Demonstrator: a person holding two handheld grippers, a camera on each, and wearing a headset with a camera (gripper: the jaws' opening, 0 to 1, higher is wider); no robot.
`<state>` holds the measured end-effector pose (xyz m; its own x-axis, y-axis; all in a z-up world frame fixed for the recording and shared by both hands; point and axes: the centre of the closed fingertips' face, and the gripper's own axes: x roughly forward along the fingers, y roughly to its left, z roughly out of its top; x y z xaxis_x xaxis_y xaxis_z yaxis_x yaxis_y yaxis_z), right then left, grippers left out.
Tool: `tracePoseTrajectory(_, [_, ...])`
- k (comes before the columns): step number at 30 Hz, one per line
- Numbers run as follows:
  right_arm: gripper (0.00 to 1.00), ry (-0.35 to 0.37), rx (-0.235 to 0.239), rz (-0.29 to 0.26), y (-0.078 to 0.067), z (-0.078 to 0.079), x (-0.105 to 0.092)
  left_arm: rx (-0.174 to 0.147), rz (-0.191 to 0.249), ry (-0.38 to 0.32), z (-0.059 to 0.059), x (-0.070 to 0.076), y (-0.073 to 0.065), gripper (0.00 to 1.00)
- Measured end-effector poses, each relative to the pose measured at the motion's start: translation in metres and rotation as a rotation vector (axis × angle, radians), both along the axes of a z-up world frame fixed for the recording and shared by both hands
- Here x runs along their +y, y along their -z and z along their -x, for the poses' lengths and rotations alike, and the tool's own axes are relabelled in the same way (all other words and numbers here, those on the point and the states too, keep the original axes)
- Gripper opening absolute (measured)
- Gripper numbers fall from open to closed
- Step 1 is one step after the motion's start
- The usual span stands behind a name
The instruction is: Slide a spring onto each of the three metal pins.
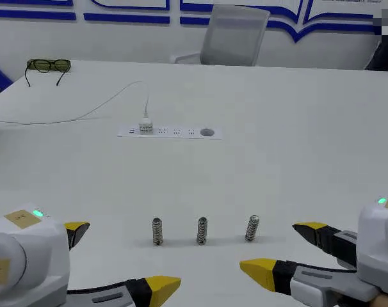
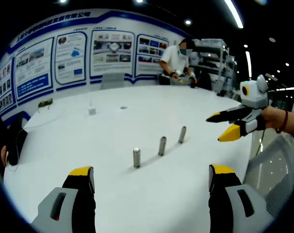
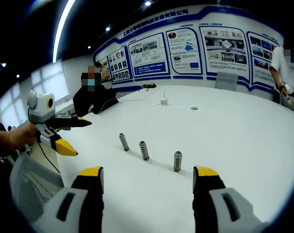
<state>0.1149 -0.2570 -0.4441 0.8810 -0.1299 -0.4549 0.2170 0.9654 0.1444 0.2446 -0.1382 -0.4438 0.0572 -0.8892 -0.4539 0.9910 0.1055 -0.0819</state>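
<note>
head view, white table [image 1: 296, 128]. three springs stand in a row near the front edge, apart from each other and evenly spaced: left spring [image 1: 157, 231], middle spring [image 1: 202, 231], right spring [image 1: 252, 228]. the left and middle ones are upright; the right one leans a little toward 1 o'clock. coils are visible along the full height of each.

left gripper [image 1: 120, 259] sits at about 8 o'clock from the row, with its yellow fingertips spread wide and nothing between them. right gripper [image 1: 280, 248] sits at about 4 o'clock from the row, also spread wide and empty. neither touches a spring — both are near the row but clear of it.

left gripper view: the row runs from centre toward 1 o'clock, ahead of the gap between the two jaws. the right gripper comes in at 2 o'clock, held in a hand with a band on the wrist, above the table edge.

right gripper view: the row runs from centre toward 10 o'clock. the left gripper is at 9 o'clock, off the table edge, with its jaws parted.

background, head view: a power strip [image 1: 175, 132] lies at 12 o'clock from the springs, well apart from them. a white plug [image 1: 146, 126] sits in it, and a cable [image 1: 85, 115] trails off toward 9 o'clock. a pair of glasses [image 1: 48, 64] lies in the far corner at 10 o'clock — a grey chair [image 1: 234, 35] stands behind the table at 12 o'clock.
</note>
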Motion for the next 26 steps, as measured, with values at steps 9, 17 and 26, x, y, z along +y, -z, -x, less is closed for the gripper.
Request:
tracePoseTrajectory(9, [0.82,-0.012,-0.009,-0.004,-0.005,0.008,0.011,-0.004,-0.027,0.0,0.004,0.012,0.005,1.0])
tracePoseTrajectory(17, [0.83,0.013,-0.031,-0.004,-0.005,0.015,0.017,-0.009,-0.029,-0.005,0.008,0.019,0.007,1.0])
tracePoseTrajectory(26, [0.83,0.01,-0.024,-0.011,-0.002,0.019,0.025,-0.022,-0.034,-0.006,0.01,0.022,0.007,0.99])
